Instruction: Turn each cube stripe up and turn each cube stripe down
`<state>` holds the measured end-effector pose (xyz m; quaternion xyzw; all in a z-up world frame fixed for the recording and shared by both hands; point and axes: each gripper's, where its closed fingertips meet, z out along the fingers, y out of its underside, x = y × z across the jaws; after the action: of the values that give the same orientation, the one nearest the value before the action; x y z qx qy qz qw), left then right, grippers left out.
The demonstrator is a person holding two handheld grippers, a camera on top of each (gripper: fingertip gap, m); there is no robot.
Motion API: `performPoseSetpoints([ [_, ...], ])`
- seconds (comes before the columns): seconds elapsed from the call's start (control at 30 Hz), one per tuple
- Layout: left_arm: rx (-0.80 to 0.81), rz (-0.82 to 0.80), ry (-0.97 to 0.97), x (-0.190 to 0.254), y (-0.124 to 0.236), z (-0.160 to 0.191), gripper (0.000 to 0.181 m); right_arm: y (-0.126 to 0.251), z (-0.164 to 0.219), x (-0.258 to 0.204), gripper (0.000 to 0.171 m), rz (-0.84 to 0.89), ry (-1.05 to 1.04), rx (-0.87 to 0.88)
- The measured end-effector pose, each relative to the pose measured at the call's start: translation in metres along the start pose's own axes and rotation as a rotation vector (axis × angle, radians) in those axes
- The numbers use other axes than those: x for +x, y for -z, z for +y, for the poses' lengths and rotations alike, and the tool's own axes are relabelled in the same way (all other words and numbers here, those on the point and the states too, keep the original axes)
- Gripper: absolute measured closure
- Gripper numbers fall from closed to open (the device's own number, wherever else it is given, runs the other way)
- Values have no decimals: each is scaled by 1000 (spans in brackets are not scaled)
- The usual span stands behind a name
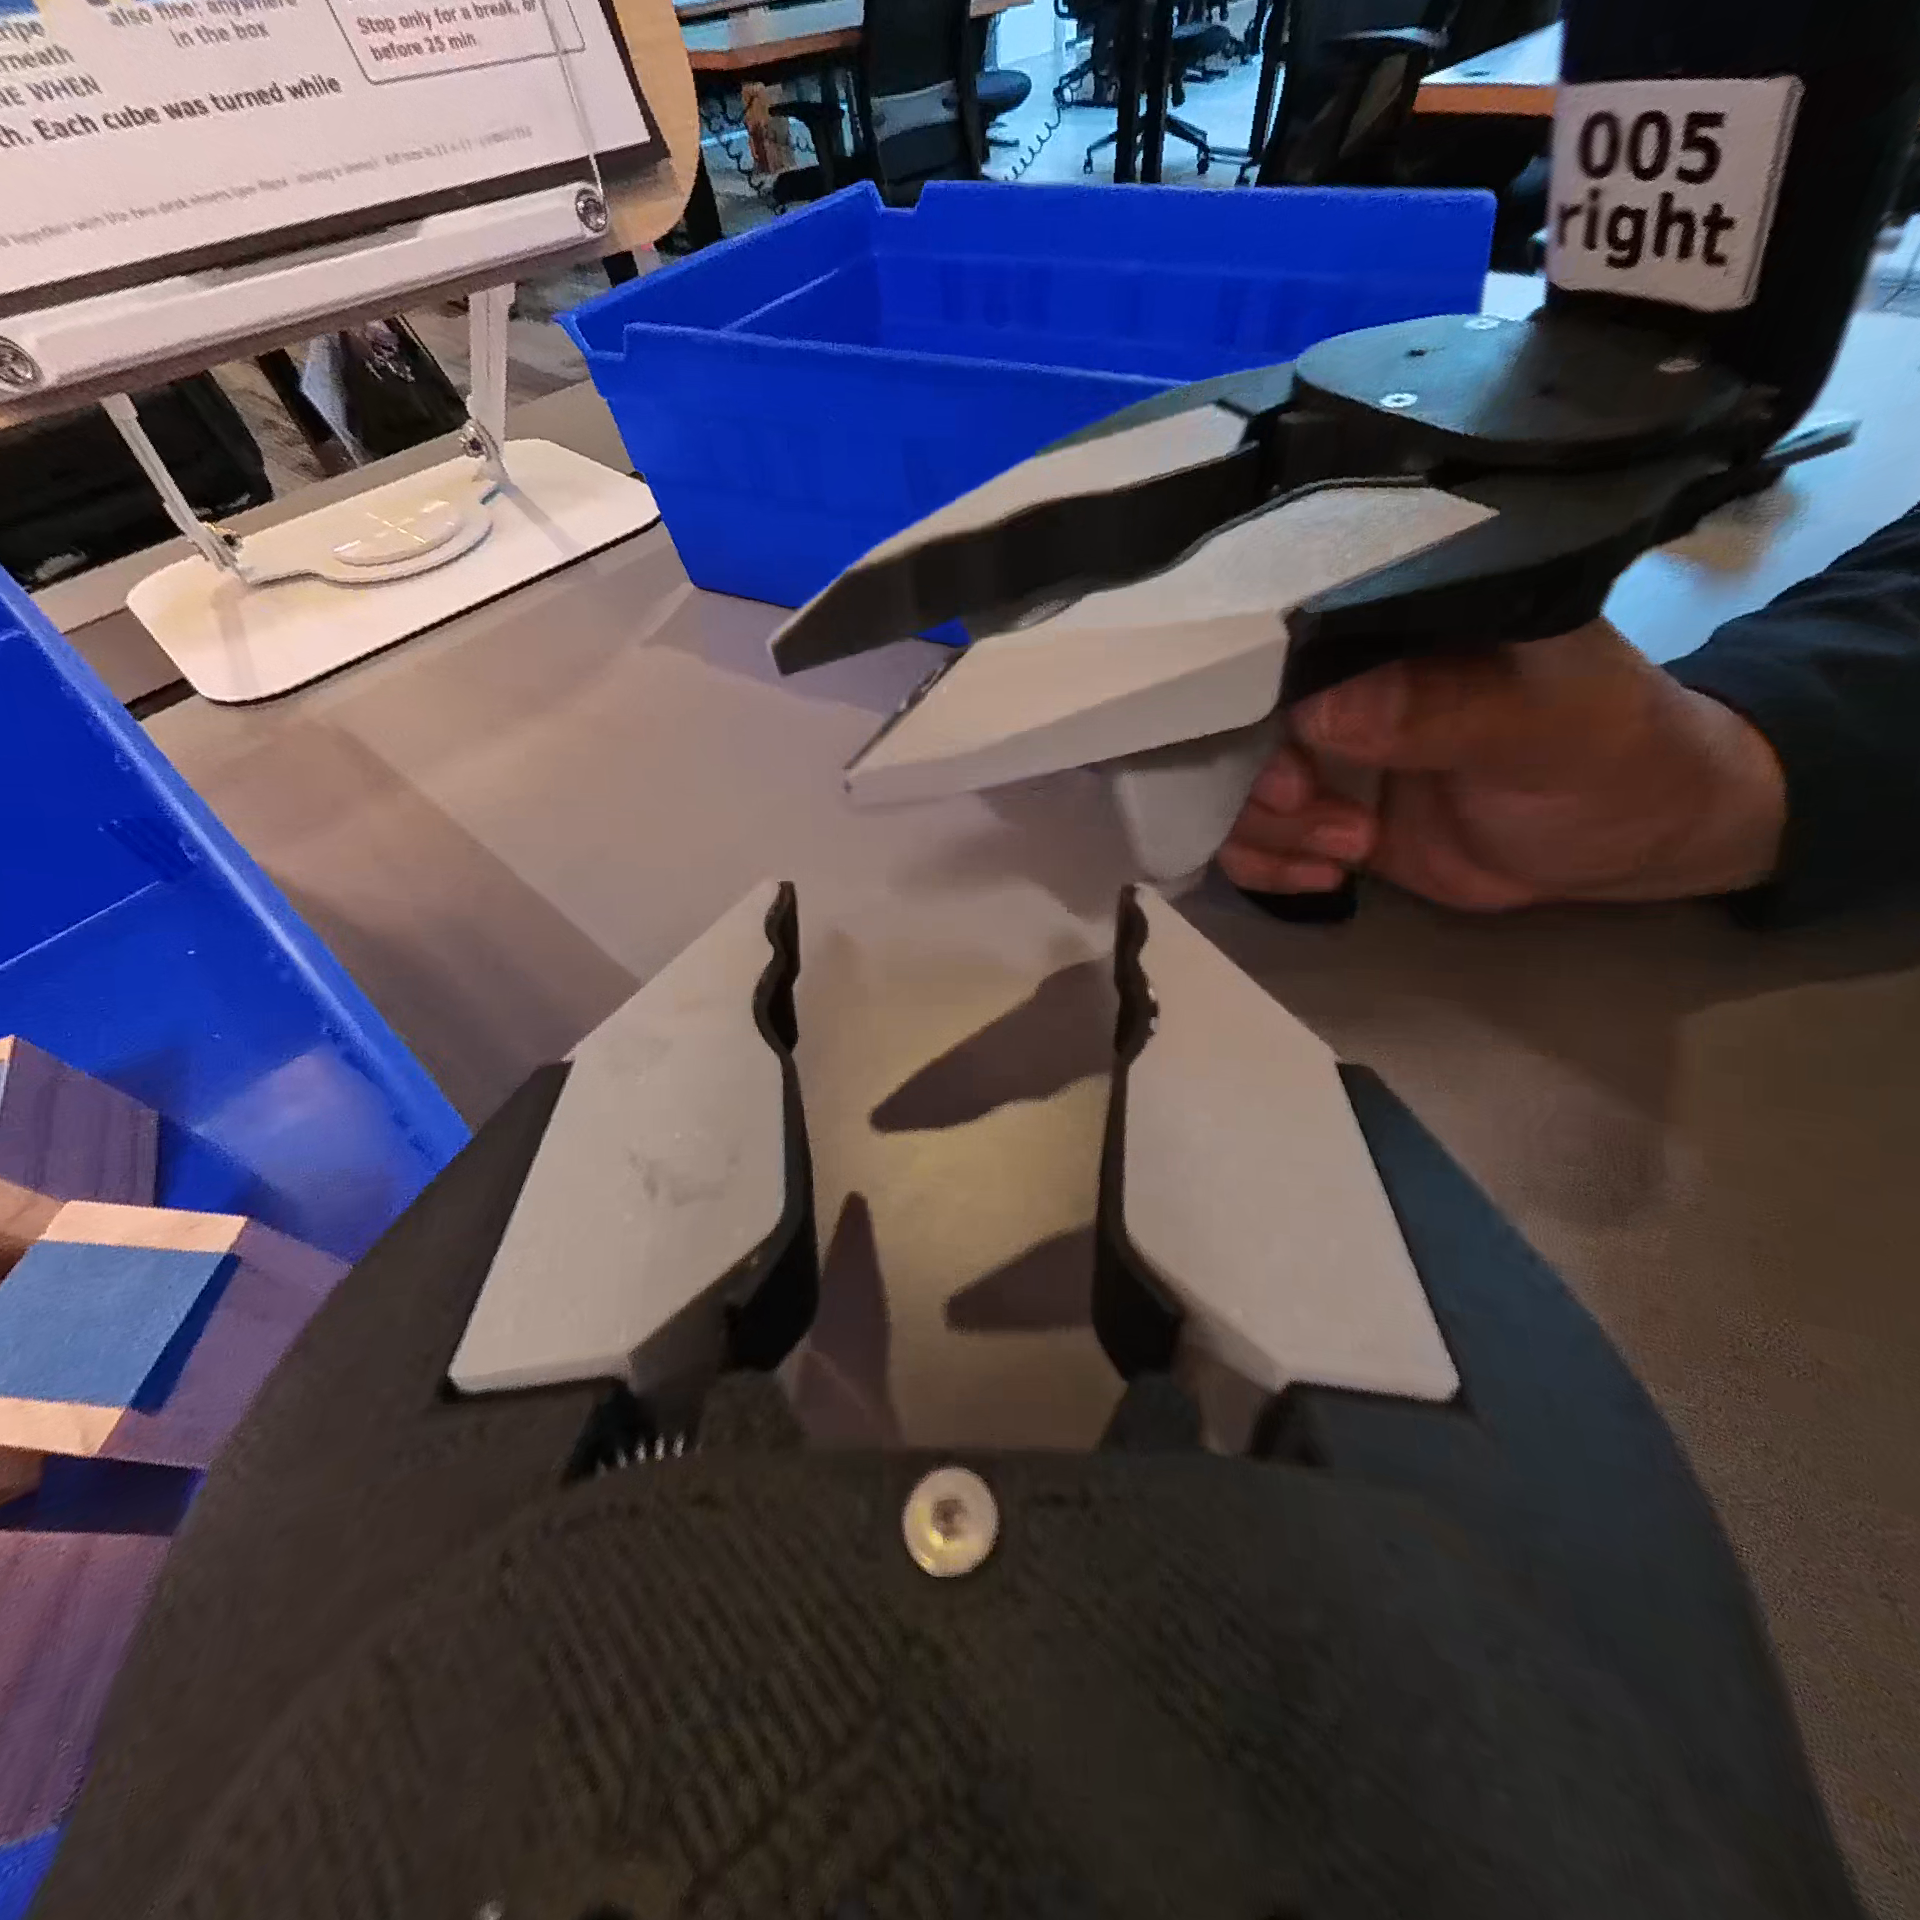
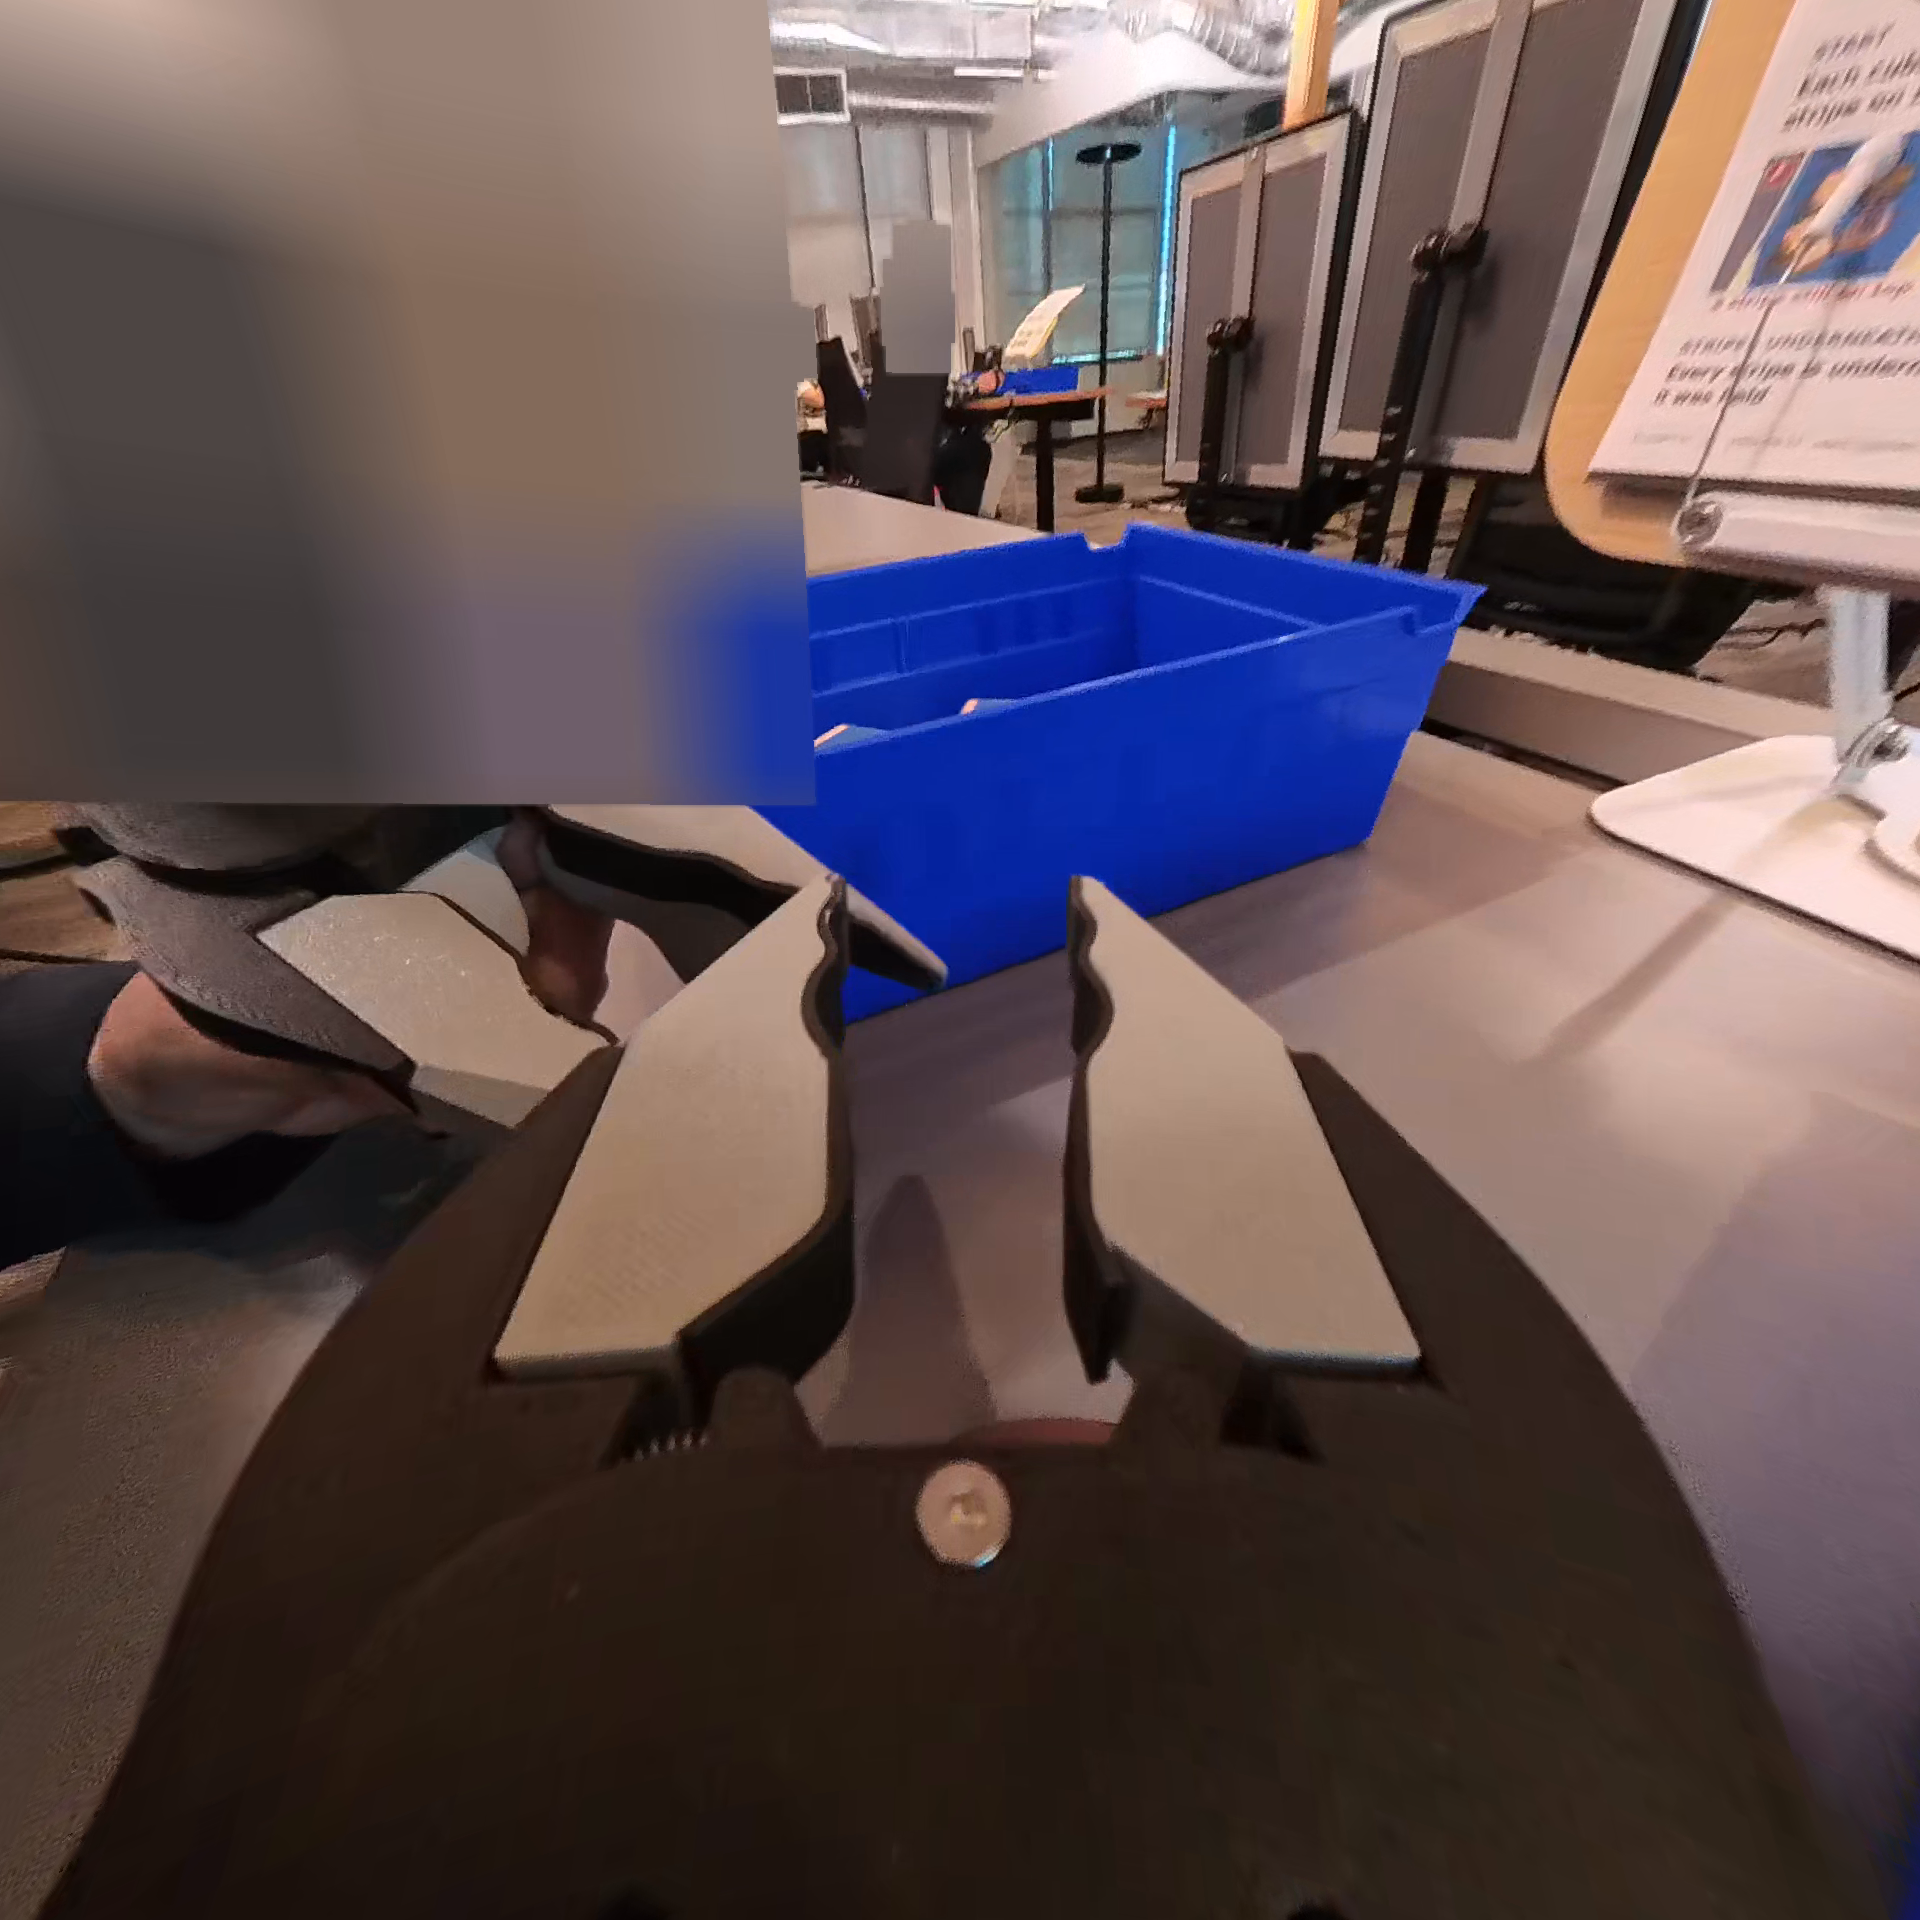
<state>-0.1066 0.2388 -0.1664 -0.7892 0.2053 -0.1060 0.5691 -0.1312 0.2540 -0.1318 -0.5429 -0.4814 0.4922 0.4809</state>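
Observation:
A wooden cube (image 1: 104,1340) with a blue stripe on top lies at the lower left in the left wrist view, inside a blue bin (image 1: 156,935). A second cube (image 1: 73,1132) lies behind it in shadow. My left gripper (image 1: 956,914) is open and empty, low over the grey table to the right of that bin. My right gripper (image 1: 831,717) points toward it from the right, just beyond its tips. In its own view the right gripper (image 2: 956,894) is open and empty. It faces a blue bin (image 2: 1143,810) where corners of two cubes (image 2: 987,709) show.
A second blue bin (image 1: 935,416) stands at the back of the table. A sign on a white stand (image 1: 395,582) is at the back left and shows at the right in the right wrist view (image 2: 1766,831). A hand (image 1: 1507,769) holds the right gripper.

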Motion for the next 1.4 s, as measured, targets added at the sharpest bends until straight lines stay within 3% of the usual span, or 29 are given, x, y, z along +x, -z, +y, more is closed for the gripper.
performPoseSetpoints([
  [0.07,-13,8,-10,2,-2,3,124,0,1,3,133,-2,-29,-7],
  [0.2,-35,66,27,13,-1,3,111,4,0,7,134,8,-46,5],
  [0.43,68,-58,-52,0,11,-16,110,-1,-2,12,133,50,-13,9],
  [0.6,126,-120,49,-13,26,-21,115,-6,3,10,129,31,-46,-21],
  [0.73,149,-73,198,-12,66,-30,114,-7,3,11,127,34,-40,-24],
  [0.93,-187,-235,132,-101,110,-9,110,-15,11,9,127,49,31,-88],
  [1.0,-312,-260,126,-135,114,7,112,-15,12,9,127,49,38,-90],
  [1.07,-451,-191,173,-151,112,28,126,-15,12,10,127,43,34,-89],
  [1.2,-659,-256,149,-196,117,60,123,-16,12,12,128,31,23,-91],
  [1.3,-807,-240,95,-208,117,80,153,-17,12,13,128,21,15,-91],
  [1.4,-879,-251,-10,-216,114,81,151,-17,12,14,128,10,-2,-91],
])
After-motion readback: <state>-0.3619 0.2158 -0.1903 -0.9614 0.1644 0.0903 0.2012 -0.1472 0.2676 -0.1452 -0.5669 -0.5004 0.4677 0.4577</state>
